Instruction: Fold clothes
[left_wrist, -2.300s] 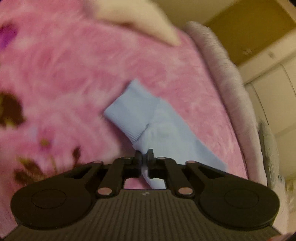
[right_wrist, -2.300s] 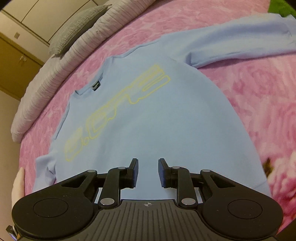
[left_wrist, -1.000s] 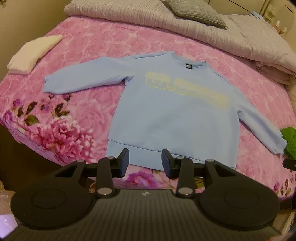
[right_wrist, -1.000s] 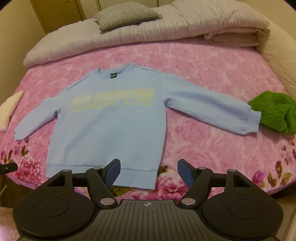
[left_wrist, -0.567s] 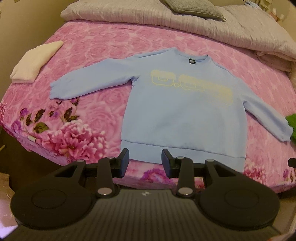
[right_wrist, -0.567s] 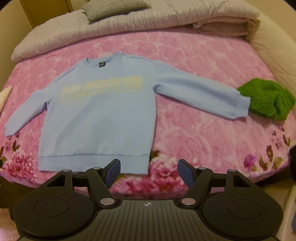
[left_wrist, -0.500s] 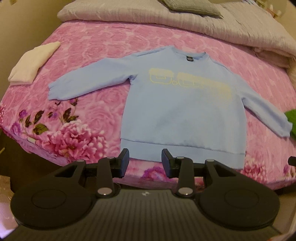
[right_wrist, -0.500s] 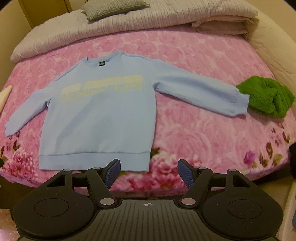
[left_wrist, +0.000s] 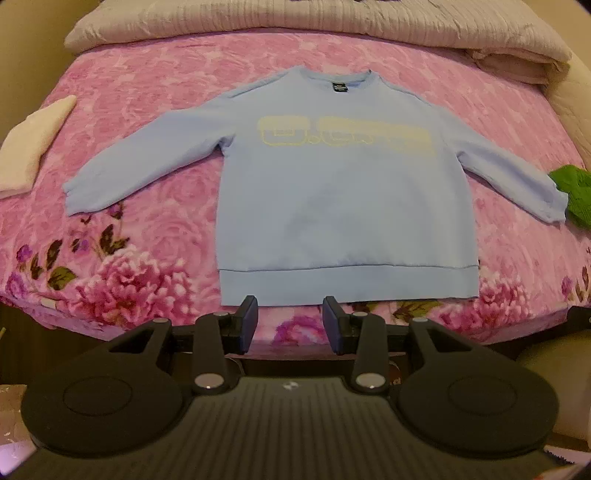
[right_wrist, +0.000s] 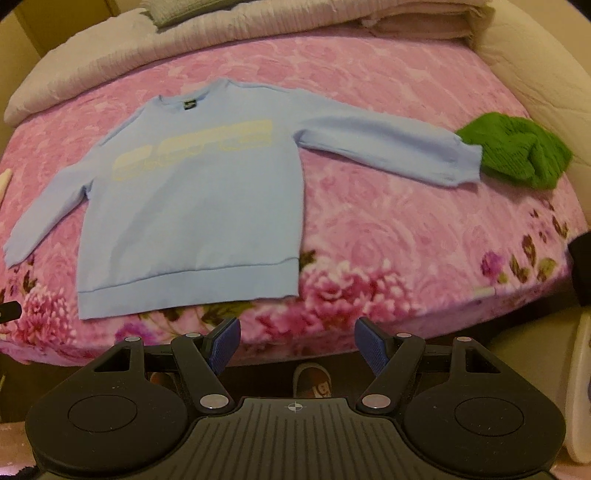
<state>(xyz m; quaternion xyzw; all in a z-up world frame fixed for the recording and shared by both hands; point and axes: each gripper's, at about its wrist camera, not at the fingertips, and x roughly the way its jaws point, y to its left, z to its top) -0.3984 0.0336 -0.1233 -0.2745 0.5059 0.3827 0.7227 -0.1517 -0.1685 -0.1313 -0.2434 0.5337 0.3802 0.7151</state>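
Observation:
A light blue sweatshirt (left_wrist: 343, 199) (right_wrist: 192, 199) with pale yellow lettering lies flat and face up on the pink floral bedspread (left_wrist: 155, 236) (right_wrist: 388, 229), both sleeves spread out to the sides. My left gripper (left_wrist: 290, 321) hangs open above the near edge of the bed, just in front of the sweatshirt's hem, with nothing between its fingers. My right gripper (right_wrist: 297, 341) stands wide open and empty, off the bed's near edge and to the right of the hem.
A green knitted garment (right_wrist: 517, 151) (left_wrist: 572, 192) lies at the right sleeve's cuff. A folded cream cloth (left_wrist: 29, 147) sits at the left edge of the bed. Grey quilts (left_wrist: 314, 22) are piled along the back. A slipper (right_wrist: 312, 380) lies on the floor below.
Both views have rolled and shifted a little, so the sweatshirt now sits squarer in the left wrist view. The right gripper drifted right along the bed's edge. Both jaws kept their width.

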